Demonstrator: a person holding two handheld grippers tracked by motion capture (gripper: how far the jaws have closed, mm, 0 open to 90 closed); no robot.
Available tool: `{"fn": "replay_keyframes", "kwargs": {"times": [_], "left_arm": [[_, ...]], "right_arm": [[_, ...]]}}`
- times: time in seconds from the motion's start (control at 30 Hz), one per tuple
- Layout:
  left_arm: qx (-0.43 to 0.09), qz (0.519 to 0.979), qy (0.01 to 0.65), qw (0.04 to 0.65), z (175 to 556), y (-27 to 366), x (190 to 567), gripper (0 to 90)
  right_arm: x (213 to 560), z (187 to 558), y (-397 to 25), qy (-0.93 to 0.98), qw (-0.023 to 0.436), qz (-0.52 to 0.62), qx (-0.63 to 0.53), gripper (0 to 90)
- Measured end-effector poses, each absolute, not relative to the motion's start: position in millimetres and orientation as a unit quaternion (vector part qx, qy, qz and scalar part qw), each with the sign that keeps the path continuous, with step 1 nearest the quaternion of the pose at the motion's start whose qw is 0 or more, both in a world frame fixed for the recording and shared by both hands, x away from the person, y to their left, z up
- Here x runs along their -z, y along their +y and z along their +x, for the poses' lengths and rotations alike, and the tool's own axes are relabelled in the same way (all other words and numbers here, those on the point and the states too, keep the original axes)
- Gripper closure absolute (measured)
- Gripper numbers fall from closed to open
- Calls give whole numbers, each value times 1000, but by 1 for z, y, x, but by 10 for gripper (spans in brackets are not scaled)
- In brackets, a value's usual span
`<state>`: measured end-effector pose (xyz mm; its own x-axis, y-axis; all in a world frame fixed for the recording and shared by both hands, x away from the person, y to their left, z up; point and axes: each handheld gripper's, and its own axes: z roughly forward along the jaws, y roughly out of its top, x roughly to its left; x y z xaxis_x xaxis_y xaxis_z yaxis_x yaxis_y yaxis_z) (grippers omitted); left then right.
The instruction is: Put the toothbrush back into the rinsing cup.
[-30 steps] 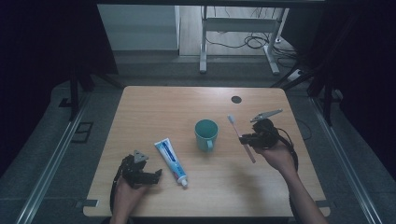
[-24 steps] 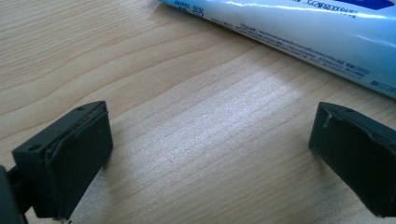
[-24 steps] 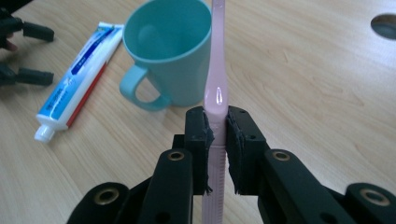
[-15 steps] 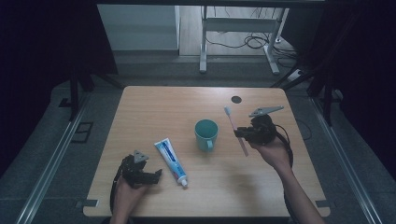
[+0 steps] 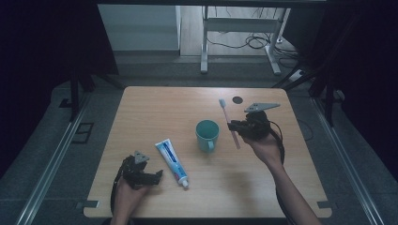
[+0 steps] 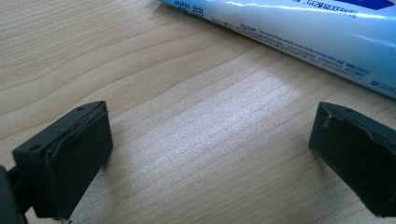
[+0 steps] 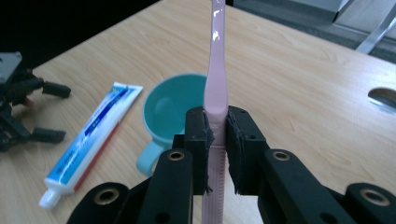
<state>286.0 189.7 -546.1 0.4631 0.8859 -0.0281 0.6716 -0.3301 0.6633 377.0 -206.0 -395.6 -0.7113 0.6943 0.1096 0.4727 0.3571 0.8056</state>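
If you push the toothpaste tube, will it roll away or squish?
The toothpaste tube lies flat with a wide flattened tail, so it would probably slide, not roll. It looks soft, so it likely dents when squeezed. Its glossy skin may feel slippery.

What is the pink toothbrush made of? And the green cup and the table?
The toothbrush looks like glossy plastic: light glints along its smooth pink handle. The cup is a matte teal and could be plastic or glazed ceramic; its look leaves that open. The table shows pale wood grain lines, so it is wood or a wood-look laminate.
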Motion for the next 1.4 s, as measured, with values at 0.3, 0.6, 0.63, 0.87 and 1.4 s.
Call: {"fn": "replay_keyframes", "kwargs": {"times": [0.3, 0.6, 0.63, 0.87, 1.4], "left_arm": [[-172, 799, 486, 308, 286, 190, 546, 0], [-172, 799, 487, 308, 286, 190, 546, 0], [-172, 799, 487, 308, 286, 190, 546, 0], [-172, 799, 487, 308, 286, 190, 546, 0], [-172, 799, 488, 308, 286, 190, 546, 0]], "right_arm": [[391, 383, -192, 804, 142, 348, -461, 791], [388, 390, -180, 794, 149, 342, -480, 791], [388, 392, -177, 793, 149, 340, -483, 791], [386, 396, -167, 790, 154, 336, -489, 792], [395, 407, -142, 785, 154, 328, -503, 791]]}}
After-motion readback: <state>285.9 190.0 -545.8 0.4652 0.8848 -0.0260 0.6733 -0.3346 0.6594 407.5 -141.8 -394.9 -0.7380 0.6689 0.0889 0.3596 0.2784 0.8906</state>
